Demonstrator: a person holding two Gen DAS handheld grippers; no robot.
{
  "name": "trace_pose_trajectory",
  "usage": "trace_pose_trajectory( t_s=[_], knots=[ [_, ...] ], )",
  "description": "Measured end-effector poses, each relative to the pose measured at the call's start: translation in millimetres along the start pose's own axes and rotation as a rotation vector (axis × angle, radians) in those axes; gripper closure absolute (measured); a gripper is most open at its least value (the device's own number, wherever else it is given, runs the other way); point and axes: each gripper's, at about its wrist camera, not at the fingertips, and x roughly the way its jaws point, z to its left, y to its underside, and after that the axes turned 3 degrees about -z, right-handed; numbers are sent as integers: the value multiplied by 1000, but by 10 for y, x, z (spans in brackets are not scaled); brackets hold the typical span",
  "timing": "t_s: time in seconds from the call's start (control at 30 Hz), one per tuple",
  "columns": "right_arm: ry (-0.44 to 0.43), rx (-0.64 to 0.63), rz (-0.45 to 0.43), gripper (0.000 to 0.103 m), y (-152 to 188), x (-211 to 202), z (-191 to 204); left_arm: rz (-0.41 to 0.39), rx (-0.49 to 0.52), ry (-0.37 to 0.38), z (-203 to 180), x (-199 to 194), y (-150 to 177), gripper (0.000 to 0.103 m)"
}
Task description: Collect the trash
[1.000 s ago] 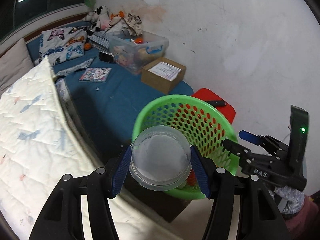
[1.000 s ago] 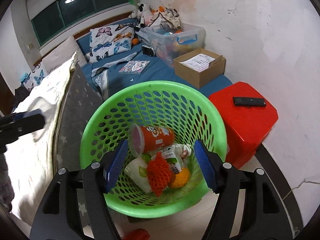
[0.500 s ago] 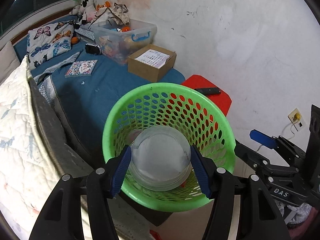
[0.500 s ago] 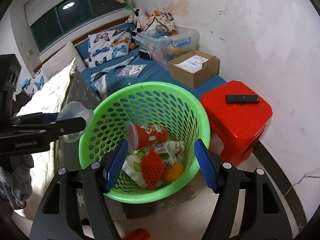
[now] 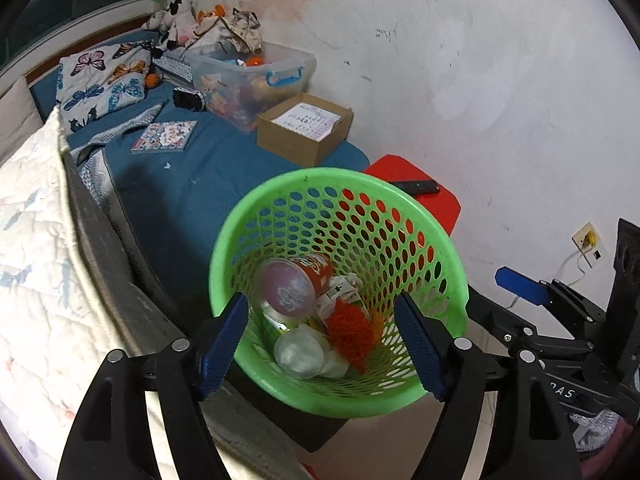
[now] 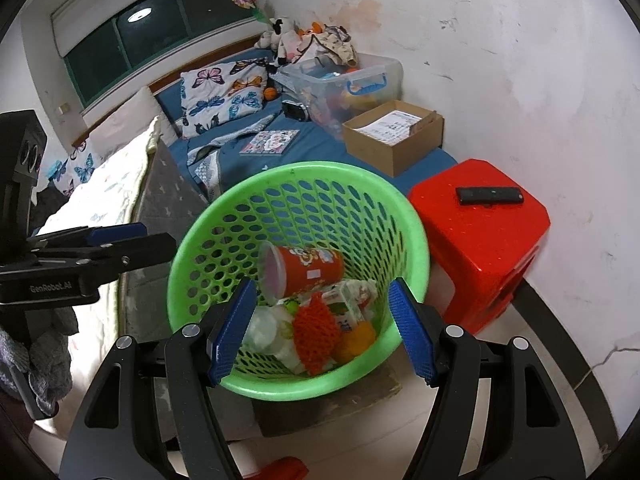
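1. The left claw (image 5: 322,344) hangs over the green basket (image 5: 240,216), its jaws just opened and empty.
2. The clear plastic cup (image 5: 298,354) lies inside among other trash, below a red cup (image 5: 296,284).
3. The right claw (image 6: 320,328) is spread, holding nothing.

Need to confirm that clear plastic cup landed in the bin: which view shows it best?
The left wrist view: the clear plastic cup lies in the open at the bottom of the green basket. In the right wrist view the cup is partly hidden behind a blue finger.
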Motion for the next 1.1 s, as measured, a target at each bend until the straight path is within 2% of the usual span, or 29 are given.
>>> trace_pose_trajectory(
  t_s=[0.57, 1.1],
  knots=[
    [-71, -86, -7, 23, 81, -111, 699, -92, -89, -98, 524, -694, 391, 20],
    [-142, -142, 9, 19, 140, -159, 1397, -214, -164, -255, 1046, -1453, 844, 10]
  ],
)
